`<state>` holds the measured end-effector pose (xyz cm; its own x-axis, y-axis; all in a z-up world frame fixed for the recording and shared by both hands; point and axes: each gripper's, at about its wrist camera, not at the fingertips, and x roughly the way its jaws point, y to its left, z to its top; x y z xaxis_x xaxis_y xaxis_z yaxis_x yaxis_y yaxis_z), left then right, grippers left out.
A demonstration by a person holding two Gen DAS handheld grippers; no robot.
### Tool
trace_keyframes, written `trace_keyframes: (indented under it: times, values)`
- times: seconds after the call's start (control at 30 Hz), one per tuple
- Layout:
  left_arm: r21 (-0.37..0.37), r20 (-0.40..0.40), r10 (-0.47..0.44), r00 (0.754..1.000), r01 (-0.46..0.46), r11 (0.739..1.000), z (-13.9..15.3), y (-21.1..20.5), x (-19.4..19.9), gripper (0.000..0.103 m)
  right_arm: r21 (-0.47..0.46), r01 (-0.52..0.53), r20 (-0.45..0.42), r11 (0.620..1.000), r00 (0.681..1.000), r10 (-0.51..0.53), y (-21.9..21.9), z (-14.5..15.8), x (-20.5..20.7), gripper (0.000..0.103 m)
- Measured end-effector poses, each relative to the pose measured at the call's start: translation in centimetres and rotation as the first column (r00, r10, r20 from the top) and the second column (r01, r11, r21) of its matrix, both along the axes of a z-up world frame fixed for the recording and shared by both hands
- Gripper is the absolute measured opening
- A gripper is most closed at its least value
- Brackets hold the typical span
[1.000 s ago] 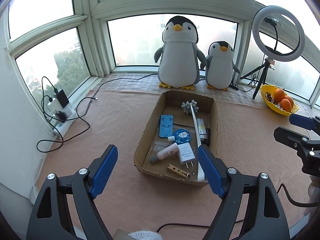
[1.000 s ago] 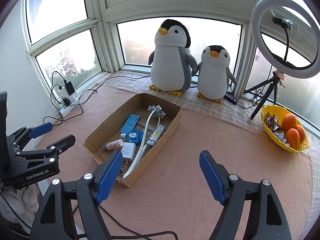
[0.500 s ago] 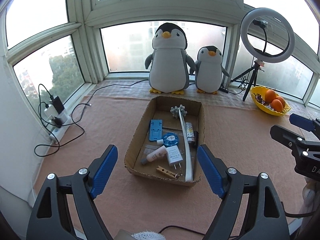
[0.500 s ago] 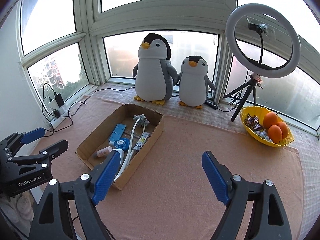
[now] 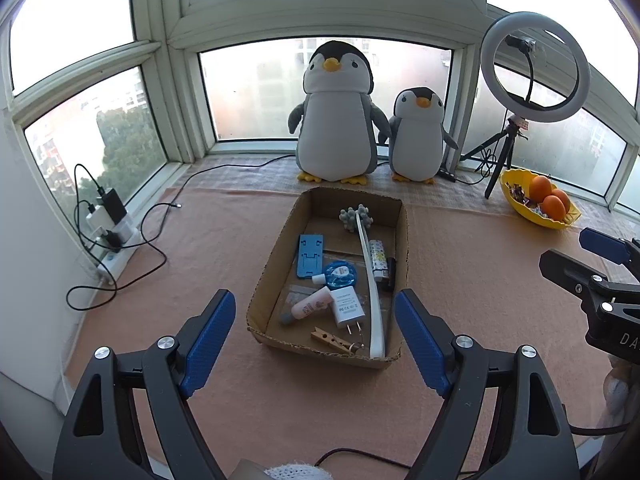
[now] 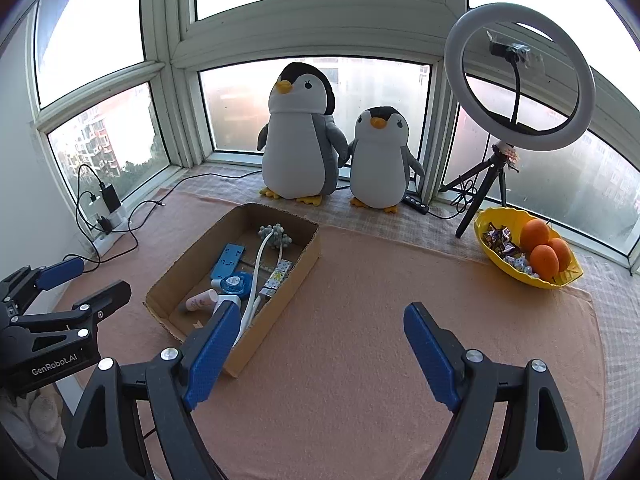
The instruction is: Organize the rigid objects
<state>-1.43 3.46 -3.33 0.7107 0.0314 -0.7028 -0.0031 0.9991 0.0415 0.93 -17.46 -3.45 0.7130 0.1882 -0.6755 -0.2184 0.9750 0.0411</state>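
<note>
Box [image 5: 403,240] of small things sits mid-mat, both my tongs released and empty.
Inside lie a blue stand [image 5: 309,255], a round blue case [image 5: 340,275], a pink tube [image 5: 310,305], a white charger [image 5: 347,307], a clothespin [image 5: 331,338], a long white massager [image 5: 370,284] running front to back, and a patterned lighter [image 5: 378,261] by the right wall. My left tongs [image 5: 314,340] hover just before the box's near edge, jaws spread wide; my right tongs [image 6: 316,350] hang over the bare mat [image 6: 380,300] to its right, jaws having just been opening, nothing between them. Two penguins [image 5: 336,120] stand behind the box, and a yellow bowl [image 5: 520,210] sits far right.
</note>
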Motion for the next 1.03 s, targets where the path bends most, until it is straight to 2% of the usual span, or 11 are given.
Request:
trace_keyframes:
  times: [1.03]
  values:
    - [-0.001, -0.007, -0.007, 1.0, 0.007, 1.0, -0.21, -0.1, 0.38, 0.082, 0.007, 0.005, -0.029, 1.0, 1.0, -0.005, -0.17, -0.57, 0.24, 0.081]
